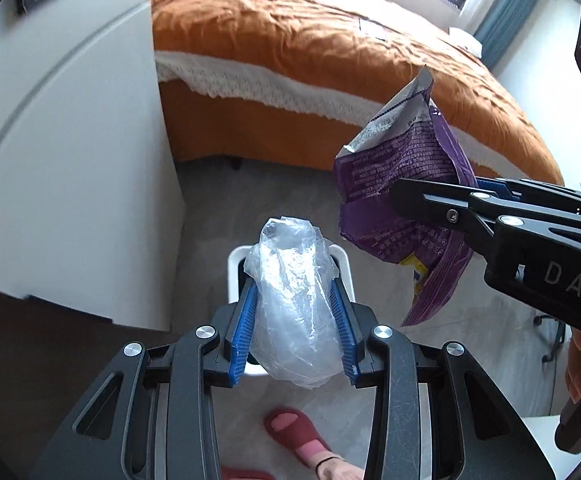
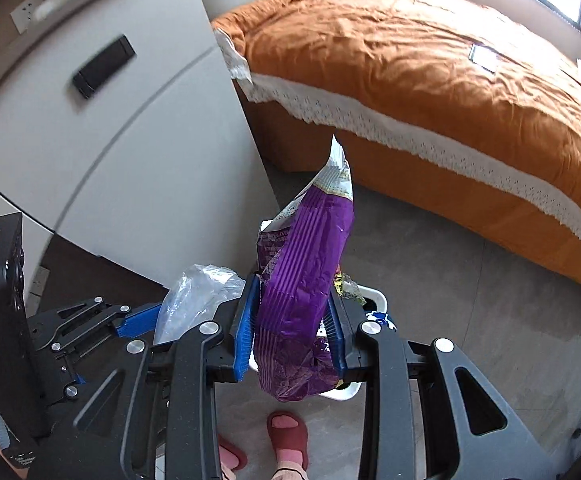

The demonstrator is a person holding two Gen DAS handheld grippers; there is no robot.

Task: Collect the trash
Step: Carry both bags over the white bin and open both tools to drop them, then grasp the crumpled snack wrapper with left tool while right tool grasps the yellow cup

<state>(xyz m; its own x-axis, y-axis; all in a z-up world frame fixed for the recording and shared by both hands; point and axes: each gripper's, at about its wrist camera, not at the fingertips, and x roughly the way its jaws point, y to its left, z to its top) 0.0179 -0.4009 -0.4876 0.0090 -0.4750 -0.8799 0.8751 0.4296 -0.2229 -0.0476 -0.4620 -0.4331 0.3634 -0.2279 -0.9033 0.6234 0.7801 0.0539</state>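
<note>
My left gripper (image 1: 295,292) is shut on a crumpled clear plastic bag (image 1: 292,304), its blue pads pressing both sides. Directly below it on the floor stands a white trash bin (image 1: 236,264), mostly hidden by the bag. My right gripper (image 2: 292,312) is shut on a purple snack bag (image 2: 302,280) with a silver torn top. In the left wrist view that purple snack bag (image 1: 402,184) hangs to the right, level with the clear bag, clamped by the right gripper (image 1: 410,196). In the right wrist view the white bin (image 2: 376,298) shows behind the purple bag, with wrappers inside, and the clear bag (image 2: 194,300) sits at the left.
A bed with an orange cover (image 1: 330,52) fills the far side. A white cabinet (image 1: 70,160) stands to the left of the bin. A person's feet in red slippers (image 1: 296,436) stand on the grey floor just before the bin. A chair base (image 1: 550,332) is at the right.
</note>
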